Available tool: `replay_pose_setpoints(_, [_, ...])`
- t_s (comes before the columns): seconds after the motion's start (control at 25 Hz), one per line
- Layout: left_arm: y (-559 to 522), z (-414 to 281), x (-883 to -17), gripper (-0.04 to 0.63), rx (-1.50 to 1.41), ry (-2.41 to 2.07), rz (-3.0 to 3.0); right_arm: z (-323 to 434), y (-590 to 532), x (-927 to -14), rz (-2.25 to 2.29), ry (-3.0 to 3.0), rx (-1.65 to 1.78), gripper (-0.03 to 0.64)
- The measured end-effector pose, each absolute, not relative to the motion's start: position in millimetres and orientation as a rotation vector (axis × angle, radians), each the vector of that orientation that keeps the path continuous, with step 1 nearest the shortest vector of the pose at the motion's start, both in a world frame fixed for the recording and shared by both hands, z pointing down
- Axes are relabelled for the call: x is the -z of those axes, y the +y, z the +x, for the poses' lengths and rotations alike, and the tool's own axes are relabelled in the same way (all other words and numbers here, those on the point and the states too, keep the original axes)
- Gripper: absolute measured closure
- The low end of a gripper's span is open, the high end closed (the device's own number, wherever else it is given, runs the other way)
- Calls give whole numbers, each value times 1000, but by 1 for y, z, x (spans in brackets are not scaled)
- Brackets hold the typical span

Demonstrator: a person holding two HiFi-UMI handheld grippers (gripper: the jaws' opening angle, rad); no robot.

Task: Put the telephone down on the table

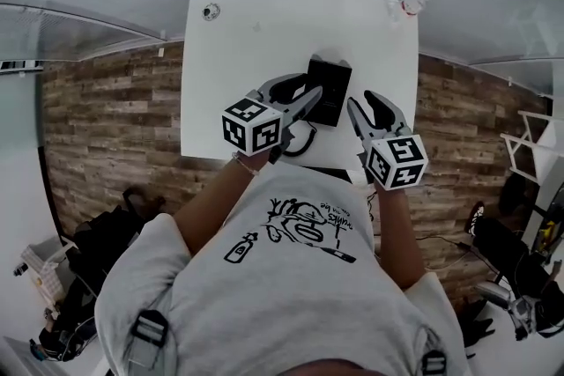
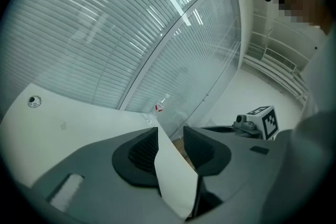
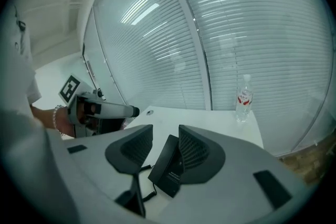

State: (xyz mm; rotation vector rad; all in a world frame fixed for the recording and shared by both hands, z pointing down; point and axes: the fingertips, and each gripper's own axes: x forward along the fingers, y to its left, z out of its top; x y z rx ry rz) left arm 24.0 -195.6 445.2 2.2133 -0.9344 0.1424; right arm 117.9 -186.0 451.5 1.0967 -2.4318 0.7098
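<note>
While hovering over the table (image 1: 256, 48) with left gripper (image 2: 170, 139) and right gripper (image 3: 165, 141) each narrowly agape and empty (telephone (image 1: 328, 91) flat below, just ahead between both tips), seems past the set-down; next calls only for backing away without nudging it.

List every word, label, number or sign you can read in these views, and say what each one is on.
Nothing here can be quoted with confidence.
T-shirt: dark lettering beside a drawing, too blurred to read.
Bottle: red label, print too small to read.
Telephone: pale small print on its black casing, too small to read.
Marker cubes: black-and-white square patterns only, no letters.
</note>
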Motion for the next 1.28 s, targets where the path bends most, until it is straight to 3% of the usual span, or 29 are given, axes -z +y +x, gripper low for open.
replay_pose_setpoints(0.52, [-177,31,-363,462,-83,-952,2436,113,-176,-364,1159,-2558,-468,505])
replay_pose_setpoints(1.28, [-168,19,-303,472,4,-1143,2590,112,-164,-306,1277,-2631,-226,521])
